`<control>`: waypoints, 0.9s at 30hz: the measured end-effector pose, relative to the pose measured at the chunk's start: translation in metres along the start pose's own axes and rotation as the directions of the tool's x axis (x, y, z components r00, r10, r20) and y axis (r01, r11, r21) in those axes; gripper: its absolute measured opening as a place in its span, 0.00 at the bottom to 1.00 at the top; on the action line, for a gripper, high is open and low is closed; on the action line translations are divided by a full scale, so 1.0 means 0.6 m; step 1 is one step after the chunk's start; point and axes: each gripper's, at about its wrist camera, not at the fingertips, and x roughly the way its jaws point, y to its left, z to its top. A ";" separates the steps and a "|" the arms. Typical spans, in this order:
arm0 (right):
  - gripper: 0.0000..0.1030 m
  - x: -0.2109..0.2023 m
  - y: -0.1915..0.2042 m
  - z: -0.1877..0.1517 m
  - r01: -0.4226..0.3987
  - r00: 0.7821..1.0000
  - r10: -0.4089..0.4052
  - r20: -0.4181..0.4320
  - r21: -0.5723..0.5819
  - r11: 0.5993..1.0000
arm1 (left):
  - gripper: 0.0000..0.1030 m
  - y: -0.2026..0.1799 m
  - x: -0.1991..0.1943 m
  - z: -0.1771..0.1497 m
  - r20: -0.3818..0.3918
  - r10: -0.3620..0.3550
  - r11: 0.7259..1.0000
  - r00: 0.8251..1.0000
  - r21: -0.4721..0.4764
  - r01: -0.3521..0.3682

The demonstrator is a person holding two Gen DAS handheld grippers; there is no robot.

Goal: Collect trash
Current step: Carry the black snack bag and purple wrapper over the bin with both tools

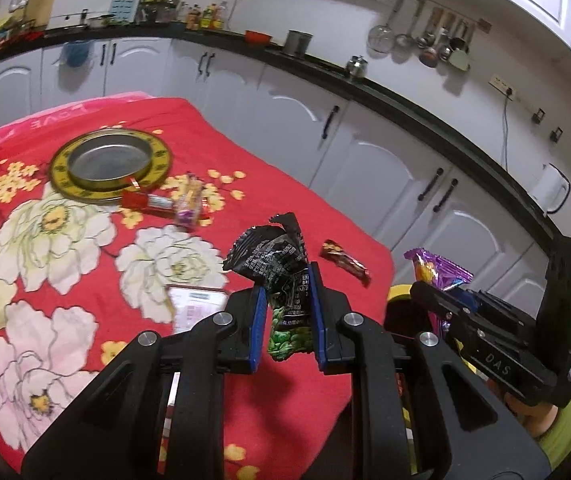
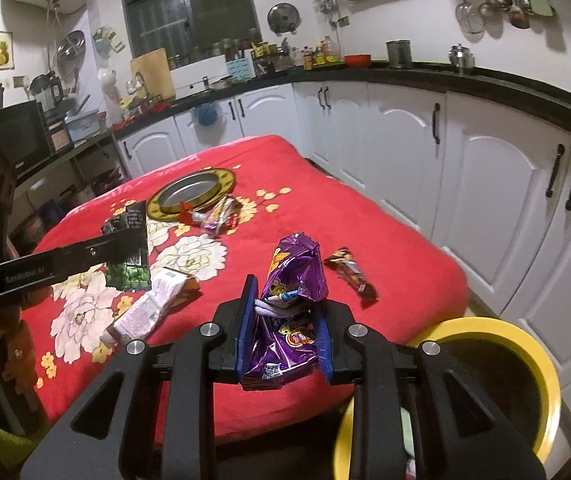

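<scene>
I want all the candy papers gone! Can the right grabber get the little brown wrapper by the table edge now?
Probably not yet: the right gripper is shut on the purple wrapper. The brown wrapper lies uncovered.

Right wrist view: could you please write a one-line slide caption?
Right gripper clamps a crinkled purple foil snack bag beside the round yellow-rimmed bin.

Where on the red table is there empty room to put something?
Bare cloth lies beyond the brown wrapper toward the table's right edge, and behind the round tray. It is crowded between the tray and the white packet.
</scene>
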 end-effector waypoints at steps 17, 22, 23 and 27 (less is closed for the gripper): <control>0.24 -0.066 -0.109 -0.032 0.111 0.994 -0.113 0.015 0.097 0.989 | 0.13 -0.115 0.045 -0.012 -0.047 -0.083 0.990 0.995 0.108 0.088; 0.24 -0.086 -0.151 -0.045 0.147 0.989 -0.150 0.016 0.134 0.980 | 0.13 -0.145 0.064 -0.027 -0.076 -0.103 0.984 0.992 0.136 0.113; 0.24 -0.088 -0.158 -0.049 0.153 0.988 -0.157 0.014 0.140 0.978 | 0.13 -0.151 0.068 -0.031 -0.085 -0.107 0.983 0.991 0.143 0.119; 0.24 -0.098 -0.184 -0.060 0.182 0.983 -0.185 0.003 0.163 0.970 | 0.13 -0.175 0.083 -0.047 -0.112 -0.127 0.975 0.986 0.171 0.145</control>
